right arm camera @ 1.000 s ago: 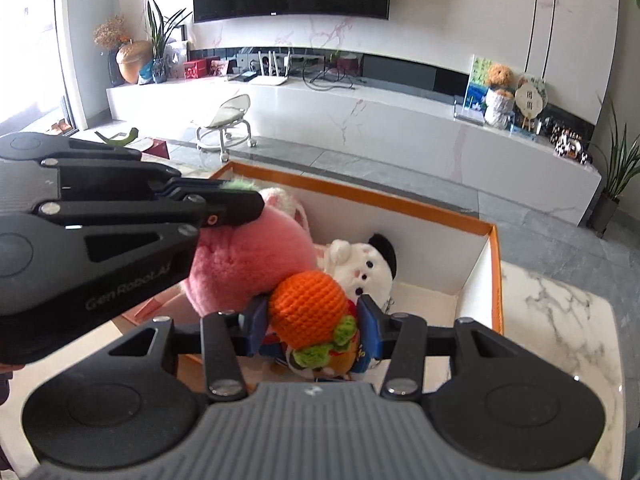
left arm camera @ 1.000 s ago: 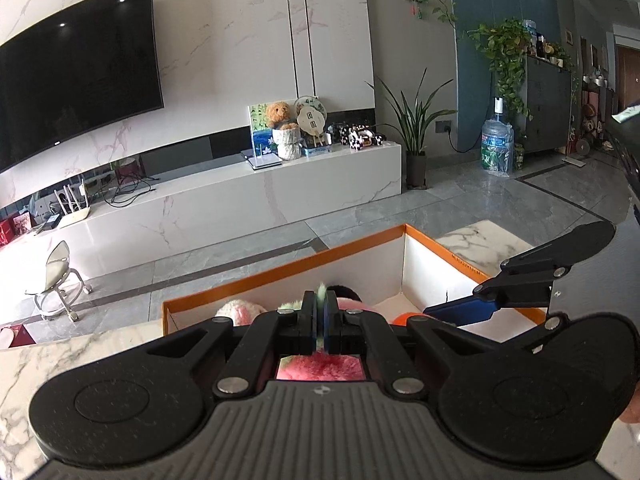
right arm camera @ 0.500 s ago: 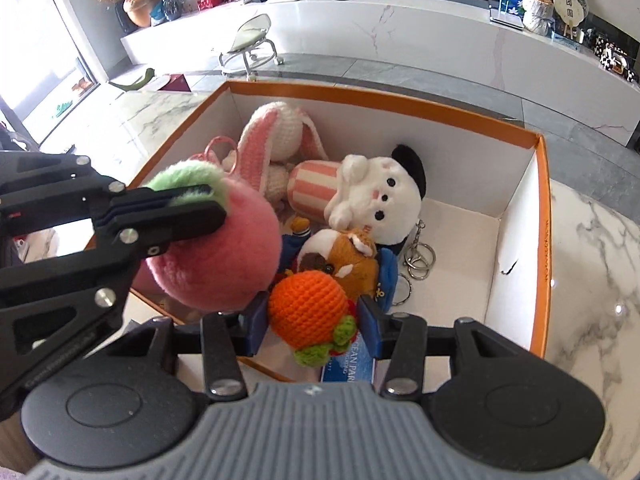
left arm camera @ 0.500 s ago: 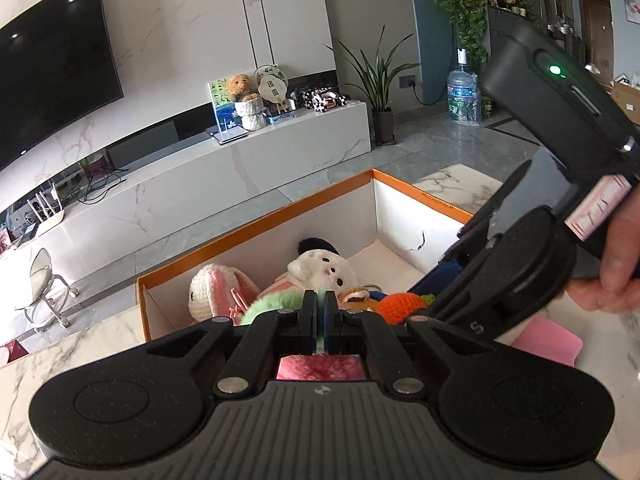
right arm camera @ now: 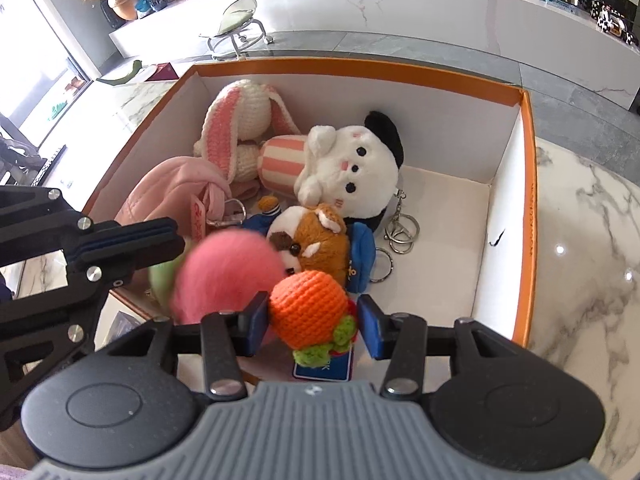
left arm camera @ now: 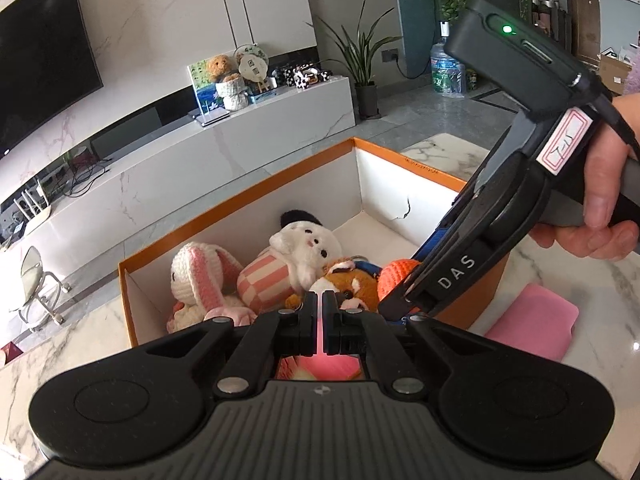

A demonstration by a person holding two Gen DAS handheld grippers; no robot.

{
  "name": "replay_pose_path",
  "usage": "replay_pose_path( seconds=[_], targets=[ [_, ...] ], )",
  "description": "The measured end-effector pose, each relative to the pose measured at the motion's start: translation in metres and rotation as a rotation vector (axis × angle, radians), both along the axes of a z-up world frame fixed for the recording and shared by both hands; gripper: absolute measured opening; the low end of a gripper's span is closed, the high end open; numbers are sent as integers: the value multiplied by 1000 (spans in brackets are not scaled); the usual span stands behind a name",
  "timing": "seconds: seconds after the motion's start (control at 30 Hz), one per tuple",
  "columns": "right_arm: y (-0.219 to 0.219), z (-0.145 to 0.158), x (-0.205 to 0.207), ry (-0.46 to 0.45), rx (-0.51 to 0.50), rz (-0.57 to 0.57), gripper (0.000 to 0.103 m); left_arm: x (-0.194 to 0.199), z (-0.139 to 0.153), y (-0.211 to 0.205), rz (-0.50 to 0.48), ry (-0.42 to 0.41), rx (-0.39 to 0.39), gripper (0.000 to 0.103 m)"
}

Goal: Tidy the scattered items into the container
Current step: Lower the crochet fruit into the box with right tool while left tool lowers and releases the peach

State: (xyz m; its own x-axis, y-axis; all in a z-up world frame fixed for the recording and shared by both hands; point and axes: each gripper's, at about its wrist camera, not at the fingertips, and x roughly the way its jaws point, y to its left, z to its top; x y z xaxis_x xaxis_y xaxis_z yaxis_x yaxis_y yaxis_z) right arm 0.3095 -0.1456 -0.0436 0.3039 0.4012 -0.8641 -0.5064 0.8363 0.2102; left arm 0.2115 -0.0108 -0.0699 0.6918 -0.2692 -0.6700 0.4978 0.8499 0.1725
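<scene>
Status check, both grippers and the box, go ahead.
Left gripper shut on pink plush ball. Right gripper holding orange crochet toy over box. Nothing blocking.

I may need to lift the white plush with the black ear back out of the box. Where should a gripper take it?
Judging by its pose, grip the white plush across its round head from above: the head faces up, while other toys crowd its sides in the orange box.

Two close wrist views, both down into orange-rimmed box (left arm camera: 256, 192).
</scene>
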Motion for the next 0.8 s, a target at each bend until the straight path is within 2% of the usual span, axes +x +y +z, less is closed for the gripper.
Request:
replay_pose_path(
  seconds=[0.37,0.53,0.8],
  targets=[
    [13,-11,11,78,4,-3,50,4,0,14,64,34,-44,5],
    [17,-16,15,123,-2,-8,51,3,0,13,70,38,-61,18],
    [16,-18,16,154,7,-41,53,3,-5,14,101,58,-72,20]
  ],
)
